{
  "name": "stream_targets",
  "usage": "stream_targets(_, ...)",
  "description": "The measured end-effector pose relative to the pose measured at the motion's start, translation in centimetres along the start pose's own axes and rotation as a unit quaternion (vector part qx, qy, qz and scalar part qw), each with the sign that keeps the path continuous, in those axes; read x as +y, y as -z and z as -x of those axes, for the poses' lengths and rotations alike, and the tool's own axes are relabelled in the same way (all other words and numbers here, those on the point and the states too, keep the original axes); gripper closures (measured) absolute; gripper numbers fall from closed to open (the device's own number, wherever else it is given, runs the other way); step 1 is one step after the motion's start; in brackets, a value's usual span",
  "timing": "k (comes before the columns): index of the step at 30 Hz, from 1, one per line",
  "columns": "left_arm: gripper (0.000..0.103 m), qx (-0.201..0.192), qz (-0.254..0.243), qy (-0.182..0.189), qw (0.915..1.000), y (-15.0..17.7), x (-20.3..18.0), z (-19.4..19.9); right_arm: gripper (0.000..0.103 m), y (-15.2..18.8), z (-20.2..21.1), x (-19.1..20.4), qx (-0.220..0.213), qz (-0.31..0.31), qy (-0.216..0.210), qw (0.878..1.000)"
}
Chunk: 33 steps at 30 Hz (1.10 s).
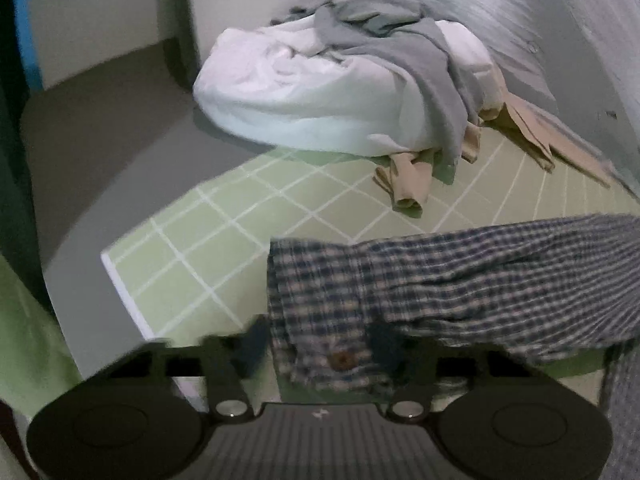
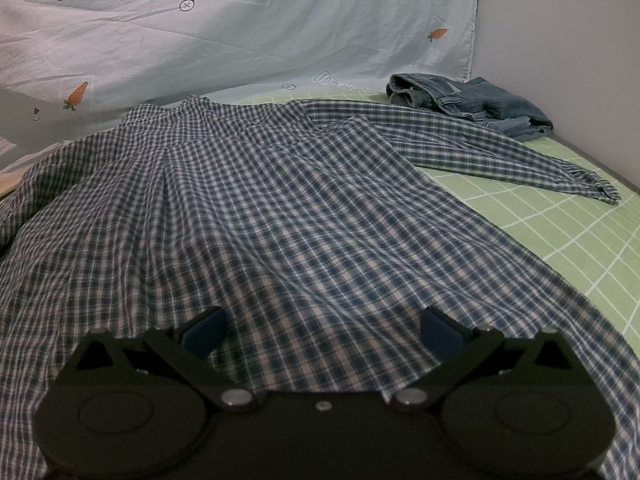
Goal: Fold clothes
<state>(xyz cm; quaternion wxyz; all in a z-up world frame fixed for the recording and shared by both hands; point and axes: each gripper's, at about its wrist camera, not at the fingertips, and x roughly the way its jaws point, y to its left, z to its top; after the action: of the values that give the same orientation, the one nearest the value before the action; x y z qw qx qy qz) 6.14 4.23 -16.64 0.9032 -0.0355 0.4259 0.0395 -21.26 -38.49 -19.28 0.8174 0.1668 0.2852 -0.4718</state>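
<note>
A blue-and-white plaid shirt [image 2: 248, 200] lies spread back-up on the green checked bed sheet [image 2: 568, 240], one sleeve [image 2: 500, 148] stretched out to the right. In the left wrist view the other sleeve [image 1: 480, 280] runs off to the right, and its cuff [image 1: 320, 320], with a brown button [image 1: 340, 359], fills the gap between the jaws. My left gripper [image 1: 318, 344] is shut on that cuff. My right gripper [image 2: 322, 332] stands open low over the shirt's hem, its blue pads [image 2: 204, 332] wide apart with flat cloth beneath them.
A pile with a white bundle [image 1: 304, 92], a grey garment [image 1: 400, 48] and beige trousers [image 1: 408, 176] sits at the bed's far end. Folded jeans [image 2: 472, 104] lie by the wall. A pale carrot-print sheet [image 2: 240, 28] hangs behind. The bed's edge [image 1: 124, 292] drops to grey floor [image 1: 100, 140].
</note>
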Motion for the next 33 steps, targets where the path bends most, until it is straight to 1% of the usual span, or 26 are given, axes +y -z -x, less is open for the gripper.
stream_targets(1, 0.082, -0.003, -0.008, 0.002, 1.0000, -0.3, -0.1, -0.1, 0.000, 0.0, 0.0, 0.0, 0.000, 0.000, 0.000, 1.000)
stream_targets(2, 0.087, -0.004, -0.007, 0.002, 1.0000, -0.7, 0.0, -0.2, 0.000, 0.0, 0.0, 0.0, 0.000, 0.000, 0.000, 1.000)
stream_targets(4, 0.090, -0.008, -0.004, 0.000, 1.0000, -1.5, 0.1, -0.5, 0.000, -0.1, 0.0, 0.1, 0.002, 0.003, 0.000, 1.000)
stream_targets(5, 0.091, -0.011, -0.002, -0.007, 0.9999, -2.0, 0.2, -0.8, 0.000, -0.1, 0.1, 0.3, 0.003, 0.006, -0.002, 1.000)
stream_targets(7, 0.092, -0.013, 0.006, -0.010, 0.9998, -2.8, 0.5, -1.2, 0.000, -0.5, 0.2, 0.6, 0.011, 0.014, -0.011, 1.000)
stream_targets(9, 0.093, -0.015, 0.011, -0.011, 0.9998, -3.5, 0.6, -1.5, 0.000, -1.3, 0.4, 1.3, 0.031, 0.029, -0.034, 0.999)
stream_targets(10, 0.094, -0.017, 0.009, -0.011, 0.9997, -3.8, 0.6, -1.6, 0.000, -1.8, 0.6, 1.7, 0.031, 0.037, -0.045, 0.998)
stream_targets(11, 0.094, -0.020, 0.006, -0.013, 0.9997, -4.0, 0.6, -1.7, 0.000, -2.4, 0.8, 2.3, 0.023, 0.046, -0.056, 0.997)
stream_targets(13, 0.094, -0.018, 0.006, -0.018, 0.9997, -4.3, 0.5, -2.2, 0.000, -4.1, 0.7, 3.8, 0.011, 0.060, -0.091, 0.994)
stream_targets(16, 0.094, -0.014, 0.015, -0.026, 0.9994, -4.8, 0.4, -2.9, 0.000, -7.1, -1.0, 7.0, 0.011, 0.079, -0.148, 0.986)
stream_targets(20, 0.094, -0.013, 0.017, -0.039, 0.9990, -5.5, 0.0, -4.0, 0.000, -10.4, -5.1, 12.2, 0.025, 0.104, -0.207, 0.972)
stream_targets(25, 0.094, -0.011, 0.030, -0.060, 0.9976, -6.8, -0.1, -5.5, 0.000, -13.8, -11.2, 19.3, 0.033, 0.172, -0.255, 0.951)
stream_targets(31, 0.095, -0.010, 0.045, -0.099, 0.9941, -8.9, 0.3, -7.6, 0.000, -16.1, -17.8, 27.0, 0.060, 0.250, -0.270, 0.928)
stream_targets(33, 0.096, -0.007, 0.042, -0.110, 0.9930, -9.4, 0.2, -8.1, 0.000, -16.9, -19.4, 28.3, 0.061, 0.248, -0.278, 0.926)
